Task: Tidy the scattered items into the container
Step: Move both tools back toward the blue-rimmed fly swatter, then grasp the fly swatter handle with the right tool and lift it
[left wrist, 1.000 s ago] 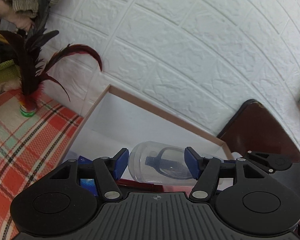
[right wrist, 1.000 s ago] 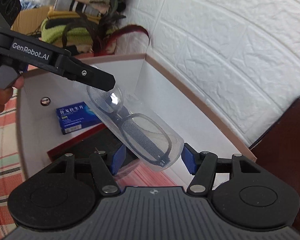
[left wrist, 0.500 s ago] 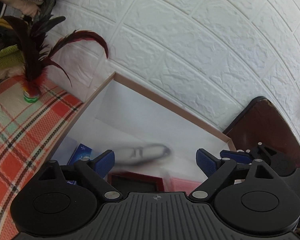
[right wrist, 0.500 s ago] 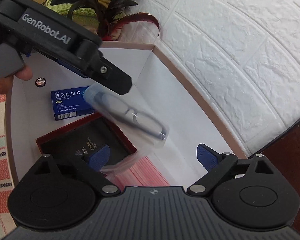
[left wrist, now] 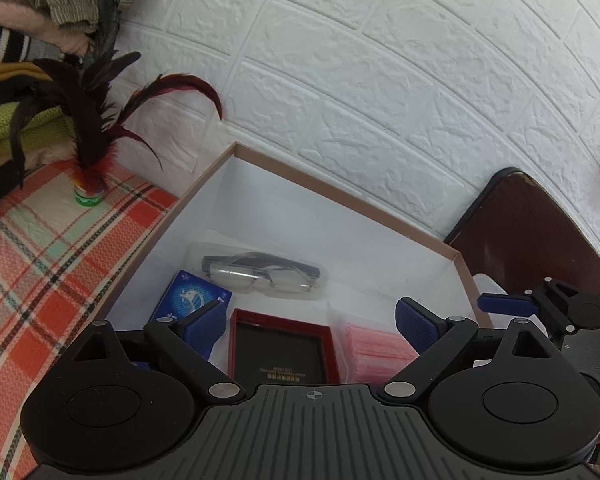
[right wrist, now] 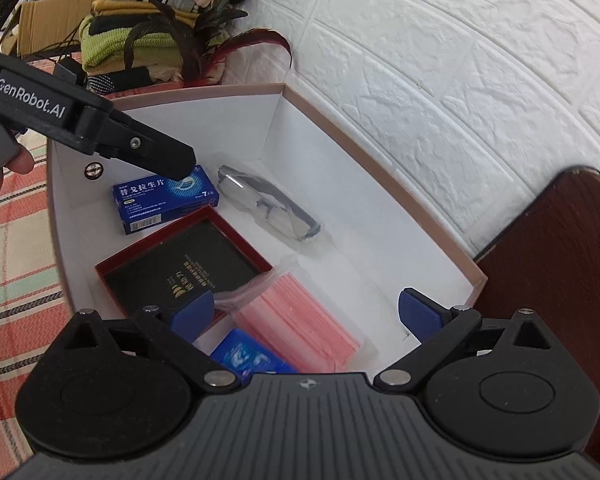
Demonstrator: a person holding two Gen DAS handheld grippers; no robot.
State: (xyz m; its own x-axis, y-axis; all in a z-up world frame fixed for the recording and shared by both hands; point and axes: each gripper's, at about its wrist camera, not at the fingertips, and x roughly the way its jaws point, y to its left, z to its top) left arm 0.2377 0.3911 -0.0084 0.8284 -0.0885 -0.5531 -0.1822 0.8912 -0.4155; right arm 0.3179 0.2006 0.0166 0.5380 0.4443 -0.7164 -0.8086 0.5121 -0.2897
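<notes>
Clear plastic wraps the glasses point(left wrist: 262, 273), and they now lie on the floor of the box point(left wrist: 342, 196), near the far wall. A second ago we held them up over the box with both tools. Then we let go and they dropped in. So that one is tidied.

In the box we also see a blue pack point(right wrist: 166, 199), a red tray point(right wrist: 184, 266) and pink sheets point(right wrist: 300, 322) in a bag. A second small blue thing point(right wrist: 246, 354) sits at the near edge.

Our left tool point(left wrist: 310, 318) is wide apart and holds nothing. It hangs over the near side of the box, tipped down a bit. Our right tool point(right wrist: 306, 312) is wide apart too, and holds nothing. It hangs over the pink sheets. Its camera shows the left tool reaching in from the left, with its tip over the blue pack.

A feather toy point(left wrist: 88, 160) stands on the checked cloth point(left wrist: 40, 260), left of the box. We think it goes in next.
</notes>
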